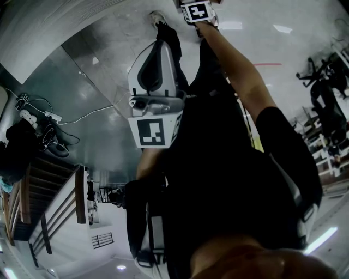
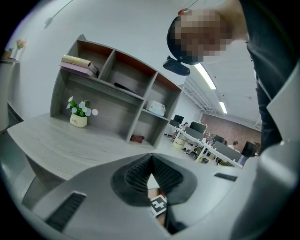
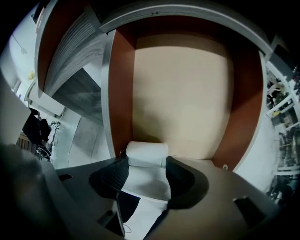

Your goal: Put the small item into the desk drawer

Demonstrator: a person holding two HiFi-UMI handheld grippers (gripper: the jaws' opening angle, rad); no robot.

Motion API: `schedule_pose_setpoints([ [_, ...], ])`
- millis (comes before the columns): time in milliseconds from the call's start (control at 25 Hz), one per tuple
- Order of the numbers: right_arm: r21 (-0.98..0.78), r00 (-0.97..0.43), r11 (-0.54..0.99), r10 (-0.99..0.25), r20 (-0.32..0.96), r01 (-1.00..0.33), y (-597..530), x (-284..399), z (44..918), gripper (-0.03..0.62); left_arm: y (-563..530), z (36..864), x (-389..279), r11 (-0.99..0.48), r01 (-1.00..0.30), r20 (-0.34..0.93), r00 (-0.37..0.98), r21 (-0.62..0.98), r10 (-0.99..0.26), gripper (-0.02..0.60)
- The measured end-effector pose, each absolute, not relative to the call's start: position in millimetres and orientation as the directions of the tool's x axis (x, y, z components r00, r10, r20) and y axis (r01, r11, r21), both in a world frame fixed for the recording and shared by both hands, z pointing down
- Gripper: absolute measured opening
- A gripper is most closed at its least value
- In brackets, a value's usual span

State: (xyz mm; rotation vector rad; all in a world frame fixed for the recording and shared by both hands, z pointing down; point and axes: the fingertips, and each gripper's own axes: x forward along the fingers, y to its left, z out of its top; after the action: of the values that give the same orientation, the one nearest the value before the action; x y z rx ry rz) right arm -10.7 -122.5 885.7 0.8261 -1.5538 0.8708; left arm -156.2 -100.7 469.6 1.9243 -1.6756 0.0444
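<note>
Right gripper (image 3: 146, 161) pinches small white soft cloth roll (image 3: 146, 153) mid-body at open tan-floored drawer (image 3: 180, 93): likely light, squashy; left gripper (image 2: 151, 176) closed, empty.

No words or numbers can be read here. The little white pot (image 2: 78, 121) with flowers on the worktop (image 2: 56, 145) has small dark print on its front, but it is too tiny to read. The big cube (image 1: 151, 132) in the middle of the head view shows a black and white square pattern, not letters. The far cube (image 1: 197, 11) at the top shows one too. Another square pattern (image 2: 158, 204) shows low in the left gripper view.
</note>
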Motion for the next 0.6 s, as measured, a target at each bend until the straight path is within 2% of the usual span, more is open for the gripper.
schedule_pose_setpoints([
  [80,-0.179,-0.195,0.453,0.012,0.981,-0.873,-112,-21,881,0.245,-103,466,-153,-0.039,-0.916,0.388,0.208,0.400,-0.898,-0.002],
  [160,-0.163,-0.159,0.448,0.047,0.986,-0.879,-107,-12,878,0.245,-104,464,-151,-0.039,-0.917,0.387,0.206,0.398,-0.899,-0.002],
  [280,-0.088,-0.093,0.479,0.012,0.996,-0.873,-115,-1,882,0.245,-101,466,-154,-0.036,-0.917,0.389,0.203,0.396,-0.899,-0.002],
  [360,-0.078,-0.107,0.494,-0.031,0.994,-0.866,-126,-6,887,0.245,-102,469,-157,-0.034,-0.917,0.388,0.201,0.397,-0.899,-0.002],
  [480,-0.134,-0.158,0.475,-0.010,0.987,-0.870,-123,-15,883,0.245,-104,467,-154,-0.031,-0.916,0.388,0.199,0.399,-0.900,-0.002],
  [600,-0.076,-0.110,0.491,-0.041,0.993,-0.868,-130,-8,886,0.245,-103,471,-156,-0.030,-0.915,0.392,0.201,0.401,-0.898,-0.002],
])
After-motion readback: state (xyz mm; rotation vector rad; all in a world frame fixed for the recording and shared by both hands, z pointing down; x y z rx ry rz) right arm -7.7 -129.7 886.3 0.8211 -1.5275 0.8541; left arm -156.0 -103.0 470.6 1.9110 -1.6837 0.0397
